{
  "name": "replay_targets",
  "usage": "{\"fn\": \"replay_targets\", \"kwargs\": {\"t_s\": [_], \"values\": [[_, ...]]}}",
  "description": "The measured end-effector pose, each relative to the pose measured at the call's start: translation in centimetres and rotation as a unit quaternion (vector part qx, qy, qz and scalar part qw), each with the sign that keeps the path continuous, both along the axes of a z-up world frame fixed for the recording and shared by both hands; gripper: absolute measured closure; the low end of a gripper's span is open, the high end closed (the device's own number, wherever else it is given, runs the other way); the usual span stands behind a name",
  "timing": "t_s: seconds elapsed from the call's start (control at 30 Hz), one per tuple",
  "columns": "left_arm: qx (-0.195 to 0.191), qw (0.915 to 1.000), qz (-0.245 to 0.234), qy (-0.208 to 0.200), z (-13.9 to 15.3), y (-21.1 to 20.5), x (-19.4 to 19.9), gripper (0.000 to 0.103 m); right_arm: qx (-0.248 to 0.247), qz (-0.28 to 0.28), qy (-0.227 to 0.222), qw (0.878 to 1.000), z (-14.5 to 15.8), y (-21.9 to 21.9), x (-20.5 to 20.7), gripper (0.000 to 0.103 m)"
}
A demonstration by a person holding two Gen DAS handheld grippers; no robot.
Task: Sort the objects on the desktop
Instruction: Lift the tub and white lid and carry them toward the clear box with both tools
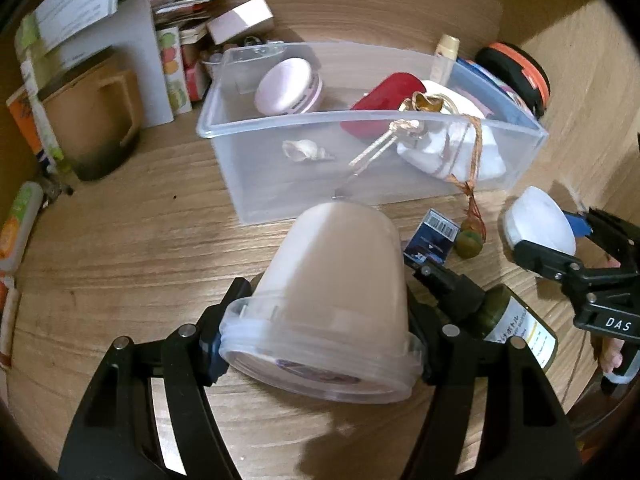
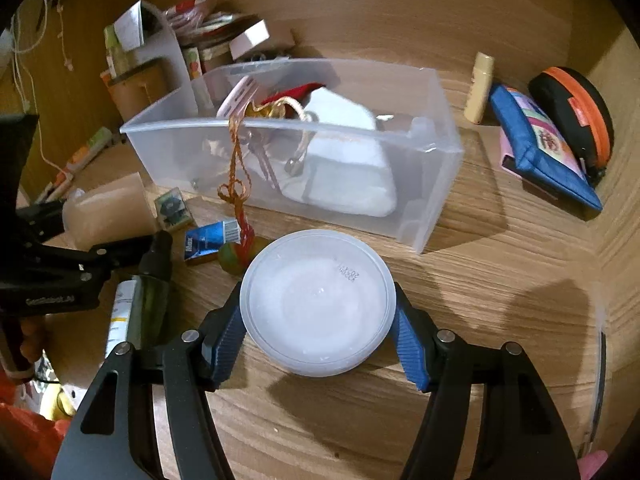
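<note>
A translucent beige tub [image 1: 336, 280] lies tilted on its side over the wooden desk, and my left gripper [image 1: 320, 346] is shut on its clear rim. In the right wrist view, a round white tub [image 2: 318, 304] sits between the blue pads [image 2: 228, 340] of my right gripper [image 2: 318, 336], which press on its edge from both sides. From the left wrist view, the right gripper [image 1: 560, 236] shows at the right with that white tub [image 1: 538, 224]. A clear plastic bin [image 1: 280, 123] stands just beyond both, holding a pink round case, a red case, a white pouch and keys.
A green spray bottle [image 1: 516, 320], a small blue box [image 1: 430, 240] and a green charm [image 1: 468, 242] on a cord lie between the grippers. A blue pouch [image 2: 544, 148], a black-and-orange case [image 2: 572, 112] and a cream tube [image 2: 480, 88] sit right of the bin. A mug [image 1: 92, 120] and books stand at the left.
</note>
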State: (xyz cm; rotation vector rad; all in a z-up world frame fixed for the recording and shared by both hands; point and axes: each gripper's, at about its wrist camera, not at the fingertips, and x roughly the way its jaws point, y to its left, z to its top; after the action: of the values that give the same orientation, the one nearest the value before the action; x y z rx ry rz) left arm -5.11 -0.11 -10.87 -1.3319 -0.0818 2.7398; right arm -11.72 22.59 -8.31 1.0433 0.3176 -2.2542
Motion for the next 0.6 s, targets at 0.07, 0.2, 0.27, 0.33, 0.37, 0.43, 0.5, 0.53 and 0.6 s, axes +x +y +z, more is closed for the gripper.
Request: {"fn": "replay_targets", "kwargs": {"t_s": [0.07,0.2,0.27,0.33,0.37,0.43,0.5,0.53,0.6], "values": [[0.008,0.9999,0.009,0.003,0.0,-0.4,0.2,0.034,-0.004,-0.003,0.005,1.000,0.3,0.2,0.2,0.041],[0.019,0.9993,0.029,0.013,0.4,-1.2,0.8,0.034,-0.013,-0.005,0.014,1.000,1.1,0.7,0.4,0.041],[0.017,0.9988,0.040,0.024,0.8,-1.6,1.4,0.034,-0.015,-0.006,0.020,1.000,1.5,0.8,0.7,0.041],[0.019,0.9982,0.047,0.032,1.4,-2.0,1.7,0.034,-0.017,-0.004,0.026,1.000,1.9,0.9,0.9,0.041],[0.020,0.9978,0.051,0.038,1.8,-2.3,2.0,0.034,-0.017,-0.003,0.029,0.999,2.1,0.8,1.0,0.041],[0.022,0.9973,0.055,0.043,2.4,-2.7,2.2,0.034,-0.018,-0.003,0.037,0.999,2.7,0.7,1.1,0.041],[0.017,0.9972,0.057,0.045,3.1,-3.2,2.3,0.034,-0.021,-0.001,0.041,0.999,3.2,0.7,1.2,0.041],[0.012,0.9973,0.057,0.046,3.4,-3.3,2.4,0.034,-0.022,-0.001,0.042,0.999,3.4,0.7,1.3,0.041],[0.000,0.9973,0.056,0.048,4.1,-3.6,2.4,0.034,-0.023,0.001,0.045,0.999,4.0,0.7,1.3,0.041]]}}
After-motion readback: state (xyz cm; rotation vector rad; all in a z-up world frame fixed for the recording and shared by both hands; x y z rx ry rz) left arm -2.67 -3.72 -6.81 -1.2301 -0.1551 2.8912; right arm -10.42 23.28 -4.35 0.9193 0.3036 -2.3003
